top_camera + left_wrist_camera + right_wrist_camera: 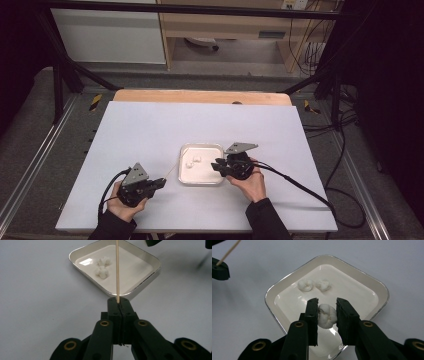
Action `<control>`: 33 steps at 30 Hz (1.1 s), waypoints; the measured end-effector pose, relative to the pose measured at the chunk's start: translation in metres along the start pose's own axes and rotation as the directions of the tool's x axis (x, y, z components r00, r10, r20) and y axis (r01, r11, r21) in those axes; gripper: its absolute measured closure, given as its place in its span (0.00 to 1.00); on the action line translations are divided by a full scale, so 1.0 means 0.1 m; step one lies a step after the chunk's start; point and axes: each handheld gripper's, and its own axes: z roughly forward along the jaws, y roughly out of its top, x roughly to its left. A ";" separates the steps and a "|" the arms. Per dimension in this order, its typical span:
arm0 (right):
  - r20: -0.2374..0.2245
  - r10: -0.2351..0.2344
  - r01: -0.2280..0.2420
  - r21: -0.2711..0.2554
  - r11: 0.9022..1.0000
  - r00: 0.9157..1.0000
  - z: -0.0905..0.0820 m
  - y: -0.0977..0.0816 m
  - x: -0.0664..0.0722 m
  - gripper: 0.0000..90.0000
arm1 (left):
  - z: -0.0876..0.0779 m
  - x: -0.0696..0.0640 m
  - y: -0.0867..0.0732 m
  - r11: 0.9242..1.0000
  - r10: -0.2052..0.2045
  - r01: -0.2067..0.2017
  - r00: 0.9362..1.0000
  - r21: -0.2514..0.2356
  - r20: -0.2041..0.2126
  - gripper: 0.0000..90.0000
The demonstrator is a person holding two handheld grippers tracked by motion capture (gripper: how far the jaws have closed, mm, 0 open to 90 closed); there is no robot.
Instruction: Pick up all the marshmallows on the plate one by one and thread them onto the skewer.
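On the table (pixel 150 130) sits a white tray (pixel 375 286) holding two white lumps (pixel 305 285). The right gripper (pixel 327 312) hangs over the tray with its fingers clamped on a third lump (pixel 326 316). The left gripper (pixel 119 303), beside the tray, has its fingers together on a thin skewer (pixel 117 270) that points over the tray.

Two white lumps (pixel 305 285) (pixel 323 285) lie side by side on a white table (pixel 150 130), wooden board (pixel 200 96) behind.

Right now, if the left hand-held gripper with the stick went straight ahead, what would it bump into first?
Probably the white tray. The left hand-held gripper holds a wooden skewer pointing over the tray's near rim, beside two white lumps. How high the skewer's tip sits is unclear.
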 end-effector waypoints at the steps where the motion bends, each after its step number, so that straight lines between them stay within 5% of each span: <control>1: -0.004 0.003 -0.003 -0.012 1.000 1.000 -0.03 0.00 -0.01 0.80 | 0.00 -0.01 0.00 1.000 0.000 0.000 1.000 -0.003 0.000 0.99; 14: -0.082 0.065 -0.075 -0.123 0.990 0.995 -0.40 0.00 -0.06 0.81 | 0.06 -0.16 0.01 0.999 0.010 -0.010 1.000 -0.041 -0.001 0.99; 24: -0.190 0.105 -0.147 -0.224 0.963 0.976 -0.59 0.09 -0.05 0.81 | 0.08 -0.33 0.03 0.996 0.031 -0.030 0.999 -0.081 0.011 0.99; 33: -0.227 0.130 -0.191 -0.271 0.943 0.965 -0.64 0.17 -0.05 0.81 | 0.11 -0.43 0.03 0.993 0.034 -0.033 0.999 -0.110 0.009 0.99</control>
